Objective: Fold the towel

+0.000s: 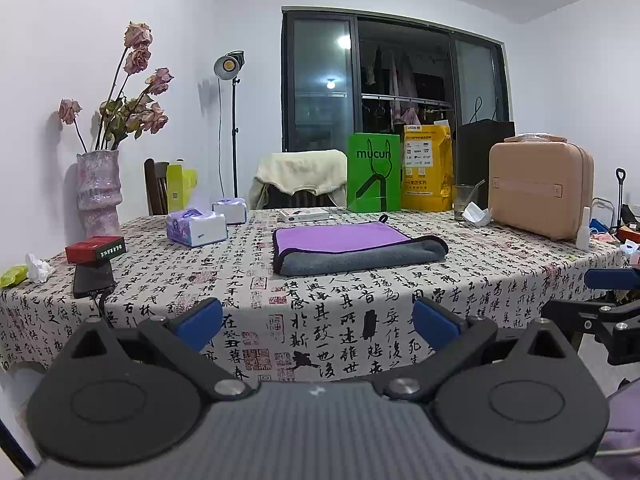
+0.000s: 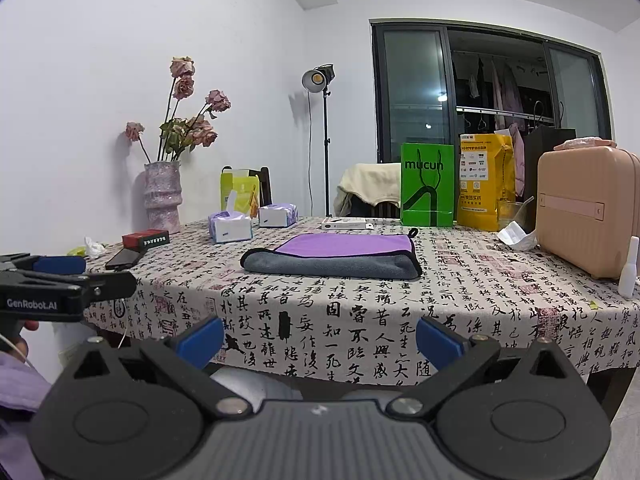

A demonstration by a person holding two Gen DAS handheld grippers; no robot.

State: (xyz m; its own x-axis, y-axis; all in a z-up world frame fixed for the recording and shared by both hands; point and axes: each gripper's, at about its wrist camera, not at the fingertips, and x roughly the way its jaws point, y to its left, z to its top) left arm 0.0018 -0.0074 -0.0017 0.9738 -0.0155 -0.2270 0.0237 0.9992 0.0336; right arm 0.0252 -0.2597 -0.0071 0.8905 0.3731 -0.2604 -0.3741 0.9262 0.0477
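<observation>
calligraphy-print tablecloth (image 1: 360, 300) under folded towel (image 1: 352, 248), both tools (image 1: 318, 318) (image 2: 320, 336) apart, empty

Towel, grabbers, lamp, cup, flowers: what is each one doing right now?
towel: folded over, flat on table, untouched.
left gripper: open, empty, short of the table.
right gripper: open, empty.
lamp: switched on.
glass cup: upright.
flowers: wilted, standing in vase.

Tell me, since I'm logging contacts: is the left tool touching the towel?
Apart. The left wrist view shows the left tool open, back from the table edge, with bare tablecloth between it and the towel.
</observation>
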